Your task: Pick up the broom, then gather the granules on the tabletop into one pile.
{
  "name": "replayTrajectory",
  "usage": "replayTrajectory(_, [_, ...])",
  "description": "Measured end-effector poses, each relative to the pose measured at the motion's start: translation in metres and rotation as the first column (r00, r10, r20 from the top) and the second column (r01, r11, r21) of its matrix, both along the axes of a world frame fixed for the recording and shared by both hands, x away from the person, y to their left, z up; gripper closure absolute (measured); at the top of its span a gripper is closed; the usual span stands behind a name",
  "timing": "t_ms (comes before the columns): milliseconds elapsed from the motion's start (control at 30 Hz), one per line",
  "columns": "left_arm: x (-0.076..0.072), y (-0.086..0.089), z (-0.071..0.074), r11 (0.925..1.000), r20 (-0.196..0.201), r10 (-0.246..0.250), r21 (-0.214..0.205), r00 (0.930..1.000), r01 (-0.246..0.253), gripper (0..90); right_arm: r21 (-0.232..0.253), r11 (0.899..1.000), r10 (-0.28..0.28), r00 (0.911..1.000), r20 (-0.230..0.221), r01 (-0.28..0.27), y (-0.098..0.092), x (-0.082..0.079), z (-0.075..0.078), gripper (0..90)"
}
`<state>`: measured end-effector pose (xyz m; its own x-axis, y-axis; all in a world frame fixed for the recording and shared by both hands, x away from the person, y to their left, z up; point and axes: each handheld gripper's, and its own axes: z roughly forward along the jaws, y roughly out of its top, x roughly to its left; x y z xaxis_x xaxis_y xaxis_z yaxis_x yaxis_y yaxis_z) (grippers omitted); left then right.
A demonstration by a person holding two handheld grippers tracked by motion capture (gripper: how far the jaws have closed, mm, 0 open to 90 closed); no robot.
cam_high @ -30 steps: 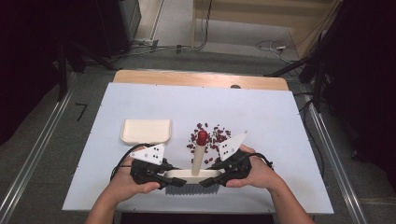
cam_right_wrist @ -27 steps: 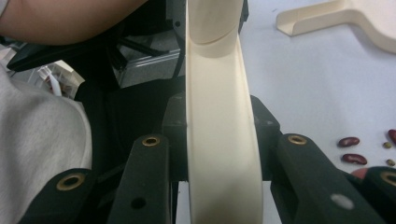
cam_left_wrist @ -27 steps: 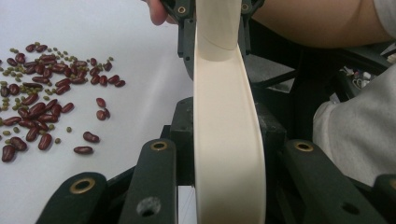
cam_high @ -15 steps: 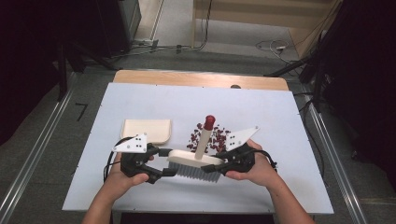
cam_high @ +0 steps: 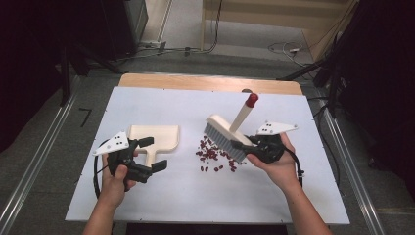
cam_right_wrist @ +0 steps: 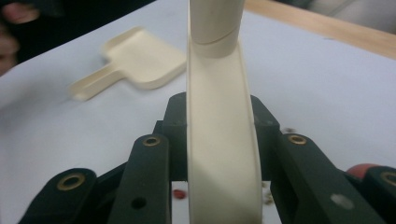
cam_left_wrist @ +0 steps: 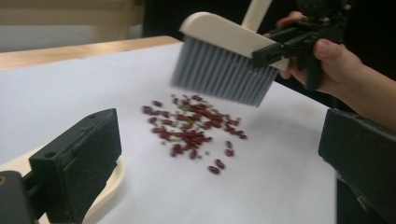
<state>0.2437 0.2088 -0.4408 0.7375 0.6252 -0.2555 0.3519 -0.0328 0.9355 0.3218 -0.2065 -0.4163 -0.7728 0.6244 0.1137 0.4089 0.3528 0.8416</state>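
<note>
From the high view, I have my right gripper (cam_high: 240,145) pinching the end of the brush (cam_high: 226,134) head, holding it tilted above the white table (cam_high: 195,196), its handle with the red tip pointing toward one o'clock. The heap of red beans (cam_high: 214,155) lies just under the bristles, at about seven o'clock from the brush. My left gripper (cam_high: 152,154) stands spread, its jaws having just been opening, one on either side of the handle of the dustpan (cam_high: 155,137), which lies flat at nine o'clock from the beans.

In the left gripper view, my two jaws stand wide apart with nothing pressed between them; the beans (cam_left_wrist: 194,128) sit ahead at twelve o'clock, the brush (cam_left_wrist: 224,60) hanging above them, the dustpan's rim (cam_left_wrist: 109,184) beside the left jaw.

In the right gripper view, my jaws squeeze the cream brush back (cam_right_wrist: 222,140); the dustpan (cam_right_wrist: 135,63) lies at eleven o'clock.
</note>
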Motion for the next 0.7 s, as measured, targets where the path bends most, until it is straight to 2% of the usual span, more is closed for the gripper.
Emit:
replayTrajectory(67, [-0.001, 0.005, -0.001, 0.9992, 0.002, 0.037, 0.015, 0.9993, -0.037, 0.0, 0.002, 0.996, -0.085, 0.9963, 0.01, 0.085, -0.011, 0.006, -0.001, 66.0])
replayTrajectory(133, [-0.002, 0.009, -0.002, 0.997, 0.002, 0.072, 0.03, 0.9974, -0.072, 0.0, -0.017, 0.985, -0.169, 0.9854, 0.022, 0.169, -0.021, 0.01, -0.003, 66.0])
replayTrajectory(233, [-0.002, 0.015, -0.003, 0.9942, -0.003, 0.105, 0.025, 0.9945, -0.105, 0.0, -0.031, 0.97, -0.241, 0.9698, 0.034, 0.243, -0.032, 0.016, -0.008, 66.0])
replayTrajectory(367, [-0.003, 0.019, -0.003, 0.9927, -0.002, 0.118, 0.026, 0.993, -0.118, 0.0, -0.076, 0.937, -0.334, 0.9396, 0.073, 0.34, -0.038, 0.022, -0.018, 66.0])
replayTrajectory(433, [-0.004, 0.019, -0.004, 0.9914, -0.001, 0.125, 0.036, 0.9921, -0.125, 0.0, -0.09, 0.923, -0.368, 0.9267, 0.078, 0.374, -0.04, 0.025, -0.024, 66.0])
replayTrajectory(500, [-0.003, 0.02, -0.005, 0.9913, -0.005, 0.125, 0.042, 0.9921, -0.125, 0.0, -0.107, 0.916, -0.38, 0.9211, 0.083, 0.388, -0.04, 0.027, -0.029, 66.0])
replayTrajectory(533, [-0.003, 0.019, -0.005, 0.9912, -0.005, 0.125, 0.043, 0.9921, -0.125, 0.0, -0.116, 0.908, -0.393, 0.9149, 0.093, 0.402, -0.039, 0.029, -0.032, 66.0])
replayTrajectory(700, [-0.002, 0.018, -0.007, 0.9914, -0.011, 0.123, 0.047, 0.9924, -0.122, 0.0, -0.143, 0.895, -0.412, 0.9062, 0.095, 0.422, -0.033, 0.031, -0.041, 65.9])
